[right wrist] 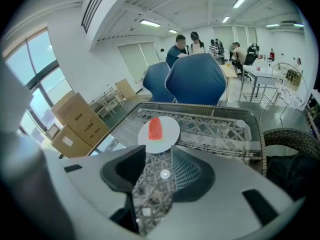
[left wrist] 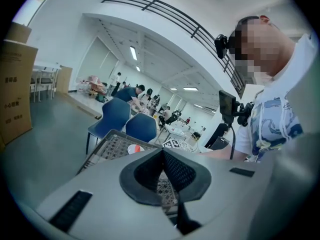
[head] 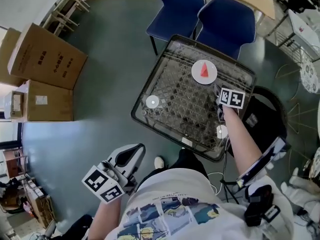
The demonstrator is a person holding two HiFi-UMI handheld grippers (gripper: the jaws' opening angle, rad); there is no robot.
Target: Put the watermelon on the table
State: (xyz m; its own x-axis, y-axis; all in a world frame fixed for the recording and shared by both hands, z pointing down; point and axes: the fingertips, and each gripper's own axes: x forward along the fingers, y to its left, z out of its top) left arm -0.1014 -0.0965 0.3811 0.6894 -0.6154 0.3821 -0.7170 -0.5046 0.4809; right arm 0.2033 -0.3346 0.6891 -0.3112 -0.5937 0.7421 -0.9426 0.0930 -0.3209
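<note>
Watermelon (head: 204,70) on plate (head: 196,77), glass table (head: 172,101)

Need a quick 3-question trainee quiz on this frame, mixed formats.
1. True or false: the watermelon slice lies on the white plate on the table.
2. The right gripper is: A open, empty; B shut on the slice; C shut on the plate.
3. Fill in: the ___ gripper is held off to the side of the table, not over it.
Key: 1 true; 2 A; 3 left gripper.

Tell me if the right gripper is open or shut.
Open: the right gripper has its jaws apart, only the table showing between them.
</note>
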